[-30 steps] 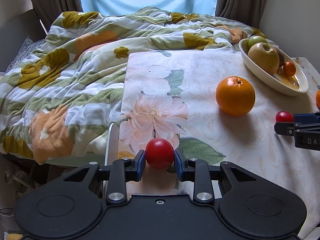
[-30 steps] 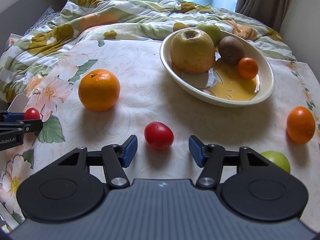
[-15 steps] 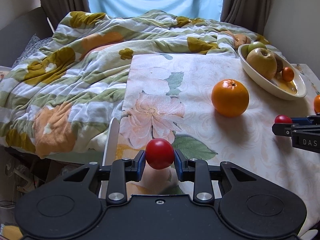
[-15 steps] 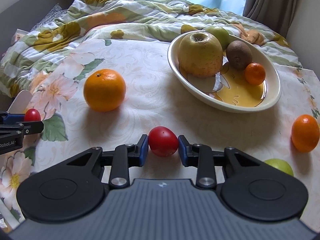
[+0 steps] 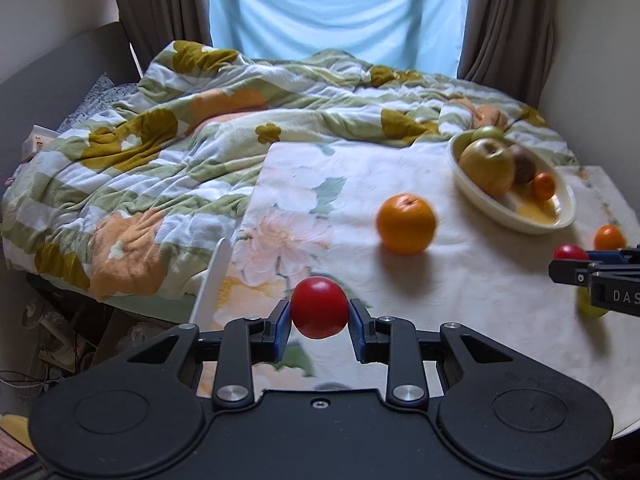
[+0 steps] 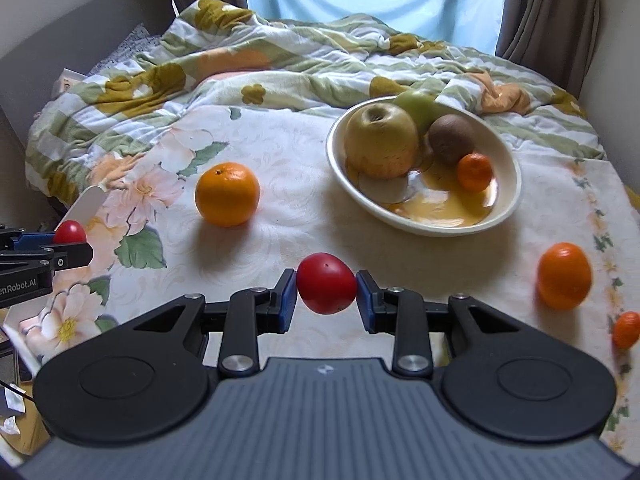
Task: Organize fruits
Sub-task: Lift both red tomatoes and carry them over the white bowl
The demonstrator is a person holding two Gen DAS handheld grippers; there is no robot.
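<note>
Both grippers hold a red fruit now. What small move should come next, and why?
Probably carry the right gripper forward over the bowl. It is shut on a red tomato clear of the cloth, and the bowl, with free space in front, lies straight ahead. The left gripper is farther away.

Table w/ cream floral cloth (image 6: 304, 216): big round orange (image 6: 227, 194), cream oval ceramic fruit bowl (image 6: 508, 200), two small tangerines (image 6: 564, 275) at right edge.
</note>
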